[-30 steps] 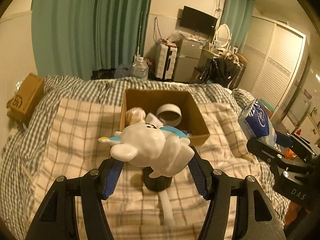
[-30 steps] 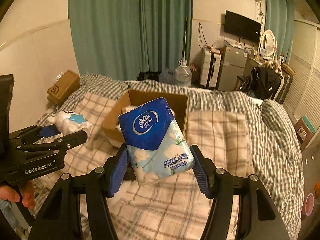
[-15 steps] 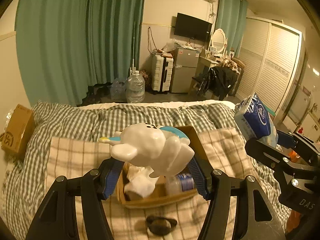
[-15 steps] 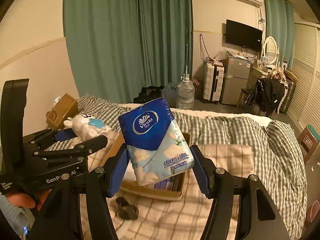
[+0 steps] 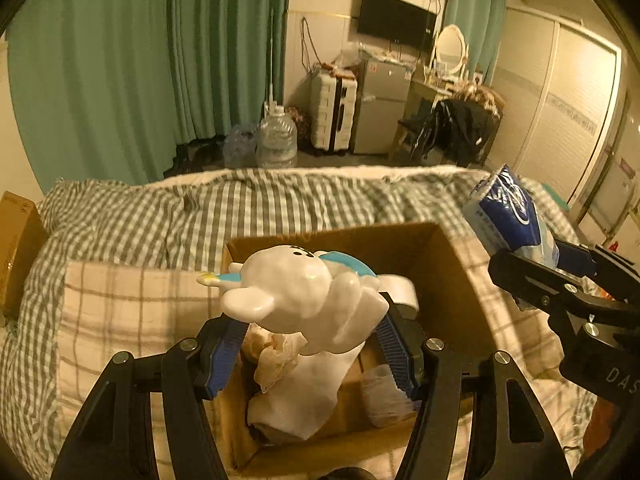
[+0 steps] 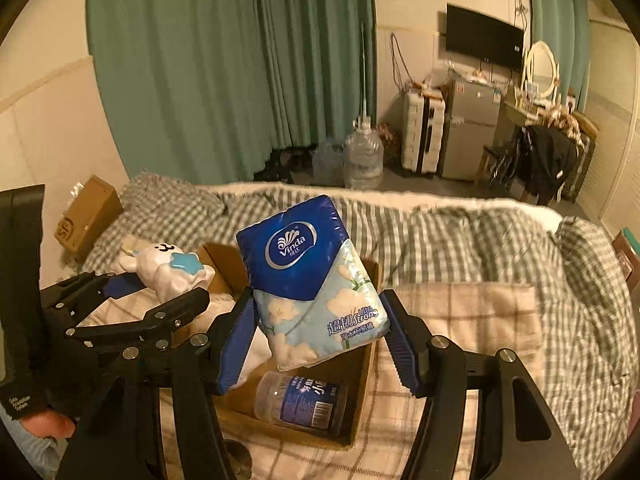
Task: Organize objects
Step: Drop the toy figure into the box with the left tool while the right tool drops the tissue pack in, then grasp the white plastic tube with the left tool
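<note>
Left tongs (image 5: 310, 344): clenched on a white rabbit figurine (image 5: 304, 296) with a blue star on its body; blue pads are pressed against both sides of it. The figurine is held in the air, above the near part of an open cardboard box (image 5: 448, 280).

Right tongs (image 6: 318, 342): clenched on a tissue pack (image 6: 312, 284), blue top, pale printed lower half, lettering "Vinda" readable. The pack is held tilted, its top leaning to the left, over the same box (image 6: 362, 372).

Box: set on a beige plaid blanket (image 5: 120, 304) that is spread over a green-and-white checked duvet (image 5: 248, 204) on the bed. Seen inside the box: a crumpled white cloth or paper (image 5: 304, 392), a clear plastic jar (image 6: 302, 402) with a blue label lying on its side, a white round item (image 5: 404, 290) at the far side, partly hidden by the figurine.

In the right wrist view the left tongs (image 6: 132, 288) are seen at left with the figurine (image 6: 168, 270); a fingertip (image 6: 48, 426) of the person's hand is visible below them.

A second, closed cardboard box (image 6: 86, 218) is noted at the far left edge of the bed.
</note>
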The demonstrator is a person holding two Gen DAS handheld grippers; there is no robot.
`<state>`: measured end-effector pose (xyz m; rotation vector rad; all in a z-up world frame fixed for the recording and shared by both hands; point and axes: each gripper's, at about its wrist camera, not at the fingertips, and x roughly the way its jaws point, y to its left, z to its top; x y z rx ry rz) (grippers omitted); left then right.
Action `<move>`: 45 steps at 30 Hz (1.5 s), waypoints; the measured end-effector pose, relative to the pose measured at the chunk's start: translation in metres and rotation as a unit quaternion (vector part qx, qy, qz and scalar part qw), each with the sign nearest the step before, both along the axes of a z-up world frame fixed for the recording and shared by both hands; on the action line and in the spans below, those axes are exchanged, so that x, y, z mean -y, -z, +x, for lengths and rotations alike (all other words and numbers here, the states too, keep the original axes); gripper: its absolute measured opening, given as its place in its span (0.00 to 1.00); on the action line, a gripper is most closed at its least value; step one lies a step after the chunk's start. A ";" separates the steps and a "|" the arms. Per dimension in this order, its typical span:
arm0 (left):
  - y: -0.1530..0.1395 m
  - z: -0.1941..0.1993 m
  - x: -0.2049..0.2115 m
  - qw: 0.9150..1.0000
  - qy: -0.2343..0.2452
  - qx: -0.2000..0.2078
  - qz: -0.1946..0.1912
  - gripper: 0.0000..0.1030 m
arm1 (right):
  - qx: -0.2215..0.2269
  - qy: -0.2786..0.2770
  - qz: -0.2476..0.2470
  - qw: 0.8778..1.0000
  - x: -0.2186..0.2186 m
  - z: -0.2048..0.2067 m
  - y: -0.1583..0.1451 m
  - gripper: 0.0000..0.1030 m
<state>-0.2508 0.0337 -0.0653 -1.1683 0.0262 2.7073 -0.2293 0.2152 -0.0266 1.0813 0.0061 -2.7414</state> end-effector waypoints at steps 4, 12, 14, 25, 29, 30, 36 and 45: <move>0.021 -0.007 -0.004 1.000 -0.001 0.008 -0.011 0.63 | 0.017 0.002 -0.002 1.000 -0.004 -0.012 0.022 0.58; 0.024 -0.001 -0.013 0.999 0.004 -0.001 -0.033 0.87 | 0.011 0.023 -0.028 0.999 -0.017 -0.015 0.028 0.71; 0.014 0.007 -0.010 0.999 -0.004 -0.018 -0.029 0.90 | -0.006 0.032 -0.036 0.999 -0.022 -0.008 0.019 0.86; -0.078 0.071 0.011 0.997 -0.033 -0.075 -0.010 0.97 | -0.056 0.048 -0.012 0.997 -0.032 0.065 -0.056 0.87; -0.104 0.106 0.019 0.995 -0.040 -0.095 -0.012 0.98 | -0.069 0.053 -0.002 0.996 -0.030 0.102 -0.082 0.87; -0.107 0.112 0.021 0.994 -0.041 -0.097 -0.012 0.98 | -0.073 0.053 0.001 0.996 -0.028 0.111 -0.088 0.87; -0.105 0.152 0.038 0.995 -0.049 -0.092 -0.004 0.98 | -0.083 0.050 0.007 0.995 -0.017 0.159 -0.101 0.87; -0.043 0.177 0.060 0.995 -0.087 -0.054 0.002 0.98 | -0.048 0.048 0.027 0.997 -0.001 0.183 -0.049 0.87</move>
